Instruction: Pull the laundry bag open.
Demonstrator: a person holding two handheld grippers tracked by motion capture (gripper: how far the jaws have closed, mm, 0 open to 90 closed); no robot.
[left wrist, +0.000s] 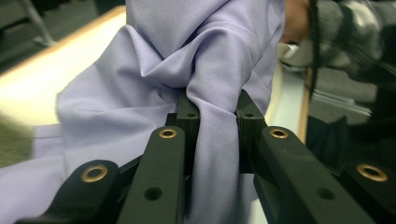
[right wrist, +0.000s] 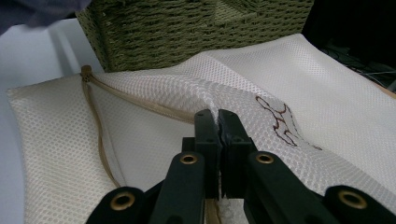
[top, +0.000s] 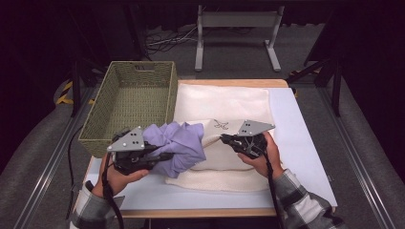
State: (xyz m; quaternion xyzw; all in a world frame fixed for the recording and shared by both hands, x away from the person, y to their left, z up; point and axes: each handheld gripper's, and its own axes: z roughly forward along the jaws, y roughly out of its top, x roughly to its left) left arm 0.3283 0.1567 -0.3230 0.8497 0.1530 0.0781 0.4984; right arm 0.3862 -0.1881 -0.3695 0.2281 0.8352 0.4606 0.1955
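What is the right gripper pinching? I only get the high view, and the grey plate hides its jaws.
Observer: The right gripper is shut on a fold of the white mesh bag, lifting it into a ridge.
Operator: Is there a zipper near that fold?
Observer: Yes, a tan zipper runs along the bag's edge up to the jaws.
Operator: And how much does the left gripper hold?
Observer: The left gripper clamps a bunched, twisted neck of the lavender cloth between its jaws, with the rest spreading out beyond them.
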